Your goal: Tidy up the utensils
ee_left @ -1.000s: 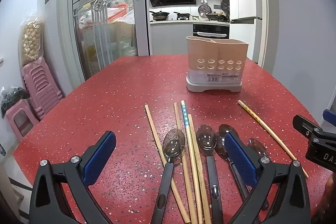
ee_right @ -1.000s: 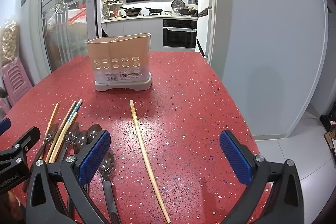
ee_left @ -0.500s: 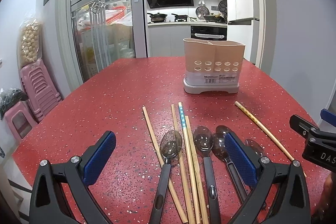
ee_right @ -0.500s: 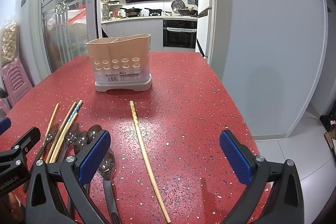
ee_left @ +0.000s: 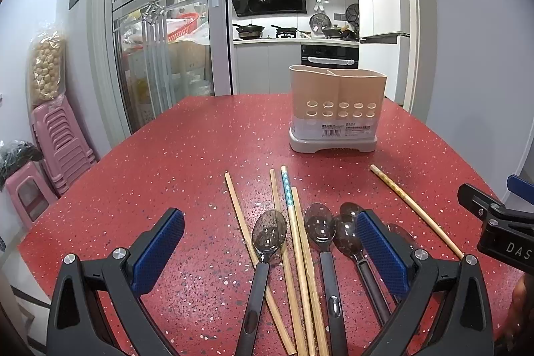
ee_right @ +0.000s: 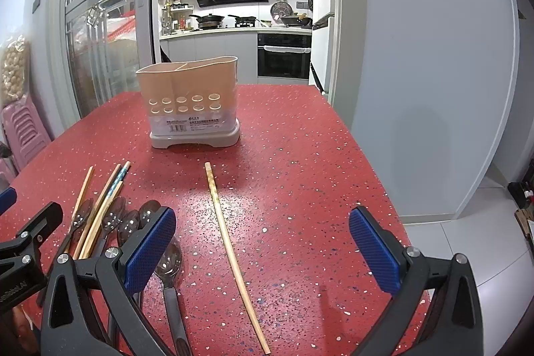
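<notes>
While both grippers hang low over the red speckled table (ee_left: 167,155), neither has hold of anything. The left gripper (ee_left: 270,251) stands wide apart, its blue pads (ee_left: 158,251) spread either side of the utensils lying below it. The right gripper (ee_right: 262,244) is spread just as wide (nothing between its pads either), and a lone wooden chopstick (ee_right: 230,251) lies on the table between its fingers, running away toward the holder.

Under the left gripper lie four more chopsticks (ee_left: 300,256), one with a blue patterned end (ee_left: 286,189), roughly side by side and pointing away. Mixed among them are black-handled spoons with clear dark bowls: one spoon (ee_left: 268,232) rests across the leftmost chopsticks, another spoon (ee_left: 319,224) lies just right of the bundle, and two or three more sit partly hidden behind the left gripper's right pad.

A beige utensil holder (ee_left: 335,109) stands upright on a grey base farther back on the table, well apart from the utensils; its rim shows a divider and its front has two rows of round holes. From the right wrist view the holder (ee_right: 192,102) appears to hold nothing.
</notes>
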Action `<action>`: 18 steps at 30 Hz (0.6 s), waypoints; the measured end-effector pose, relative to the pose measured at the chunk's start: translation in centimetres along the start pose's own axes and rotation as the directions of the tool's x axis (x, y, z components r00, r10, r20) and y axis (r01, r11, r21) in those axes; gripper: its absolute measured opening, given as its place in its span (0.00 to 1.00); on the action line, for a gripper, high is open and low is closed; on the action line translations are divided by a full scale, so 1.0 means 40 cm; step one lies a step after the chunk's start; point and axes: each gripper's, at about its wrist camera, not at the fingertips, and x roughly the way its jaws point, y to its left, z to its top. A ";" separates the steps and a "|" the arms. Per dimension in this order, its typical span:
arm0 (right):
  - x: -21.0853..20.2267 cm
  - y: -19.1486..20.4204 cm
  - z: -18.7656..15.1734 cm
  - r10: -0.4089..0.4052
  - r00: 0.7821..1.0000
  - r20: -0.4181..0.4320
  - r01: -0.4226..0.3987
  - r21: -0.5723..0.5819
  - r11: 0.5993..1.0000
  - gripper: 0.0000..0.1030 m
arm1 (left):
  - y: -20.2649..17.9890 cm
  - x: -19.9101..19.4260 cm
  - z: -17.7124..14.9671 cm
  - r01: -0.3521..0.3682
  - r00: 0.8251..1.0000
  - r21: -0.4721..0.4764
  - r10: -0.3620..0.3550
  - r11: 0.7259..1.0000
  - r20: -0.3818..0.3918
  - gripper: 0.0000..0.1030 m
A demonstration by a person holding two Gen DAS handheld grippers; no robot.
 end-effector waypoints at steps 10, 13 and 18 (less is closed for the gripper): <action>-0.008 -0.005 0.001 -0.003 1.000 0.015 0.003 0.002 1.000 1.00 | 0.002 -0.008 -0.001 -0.002 1.000 -0.001 0.002 1.000 0.009 1.00; -0.008 -0.005 0.001 -0.003 1.000 0.017 0.003 0.002 1.000 1.00 | 0.002 -0.011 0.001 -0.003 1.000 0.000 0.003 1.000 0.012 1.00; -0.011 -0.005 0.000 -0.004 1.000 0.021 0.004 0.004 1.000 1.00 | 0.004 -0.013 0.002 -0.002 1.000 0.000 0.002 1.000 0.016 1.00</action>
